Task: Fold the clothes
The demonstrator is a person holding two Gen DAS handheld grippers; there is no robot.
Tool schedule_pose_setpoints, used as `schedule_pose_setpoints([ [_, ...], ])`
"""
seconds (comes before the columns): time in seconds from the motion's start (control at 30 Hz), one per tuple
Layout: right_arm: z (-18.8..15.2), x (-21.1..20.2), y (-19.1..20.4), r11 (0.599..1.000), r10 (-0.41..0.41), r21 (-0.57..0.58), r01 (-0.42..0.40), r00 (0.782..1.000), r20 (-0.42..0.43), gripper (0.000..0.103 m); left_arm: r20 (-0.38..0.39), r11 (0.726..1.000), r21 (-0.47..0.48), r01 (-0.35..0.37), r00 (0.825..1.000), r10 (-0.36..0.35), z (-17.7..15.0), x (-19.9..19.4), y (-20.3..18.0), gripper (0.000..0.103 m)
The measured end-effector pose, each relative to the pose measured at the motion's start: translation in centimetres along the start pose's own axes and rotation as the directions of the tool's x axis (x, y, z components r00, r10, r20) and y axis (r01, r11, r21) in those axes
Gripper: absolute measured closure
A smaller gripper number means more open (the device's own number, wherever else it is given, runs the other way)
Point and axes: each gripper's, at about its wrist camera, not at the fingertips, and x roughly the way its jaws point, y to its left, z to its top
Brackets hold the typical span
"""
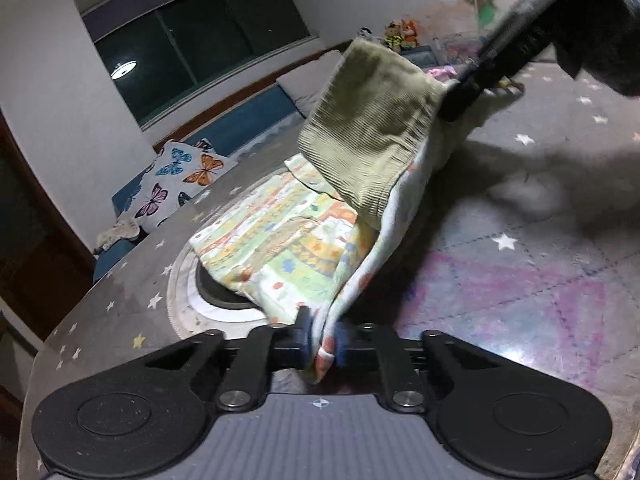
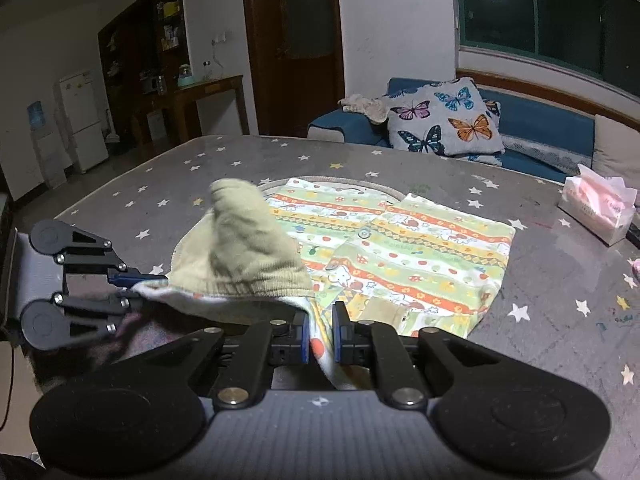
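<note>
— Both sets of fingers pinch the shirt hem: left fingers, right fingers.
— Risk?
— Thin bite; uneven pulling slips it, and the shirt bunches mid-tabletop.

Butterfly cushion on blue sofa, tissue pack on star-patterned table, dark window.
</note>
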Motion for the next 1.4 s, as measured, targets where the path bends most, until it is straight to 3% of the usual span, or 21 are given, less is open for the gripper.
schedule_pose_setpoints([
  [0.23, -0.8, -2.9, 1.0, 1.0, 0.002, -0.012, -0.002, 0.999, 0.043, 0.096, 0.076, 1.0, -0.024, 0.016, 0.997, -0.015, 0.9, -4.9, 0.2, 0.096],
  [0.43, -2.0, -8.3, 3.5, 0.997, 0.051, -0.064, -0.049, 0.998, 0.039, 0.097, 0.095, 0.998, -0.015, 0.067, 0.993, -0.065, 1.1, -11.3, -0.2, 0.096],
  [0.57, -1.6, -9.8, 4.5, 0.993, 0.063, -0.106, -0.059, 0.997, 0.034, 0.099, 0.087, 0.995, -0.058, 0.076, 0.994, -0.071, 2.0, -12.2, 0.9, 0.096],
  [0.87, 3.7, -5.3, 2.0, 0.994, 0.022, -0.103, -0.019, 0.999, 0.029, 0.1, 0.054, 0.979, -0.181, 0.091, 0.995, -0.082, 5.2, -6.3, 6.6, 0.096],
  [1.07, 6.8, 0.3, -1.4, 0.996, -0.03, -0.079, 0.028, 0.999, -0.025, 0.1, -0.042, 0.959, -0.262, 0.11, 0.991, -0.125, 6.5, 1.1, 9.6, 0.095],
  [1.27, 7.1, 7.4, -5.2, 0.995, -0.091, 0.038, 0.094, 0.992, -0.091, 0.101, -0.155, 0.934, -0.346, 0.092, 0.976, -0.154, 5.5, 8.4, 11.1, 0.091],
  [1.37, 5.7, 9.8, -6.9, 0.986, -0.104, 0.117, 0.119, 0.987, -0.123, 0.1, -0.183, 0.925, -0.374, 0.071, 0.972, -0.149, 4.7, 10.1, 11.3, 0.086],
  [1.4, 5.4, 10.0, -7.2, 0.983, -0.112, 0.132, 0.128, 0.986, -0.124, 0.099, -0.191, 0.927, -0.372, 0.055, 0.972, -0.134, 4.6, 10.4, 11.4, 0.078],
])
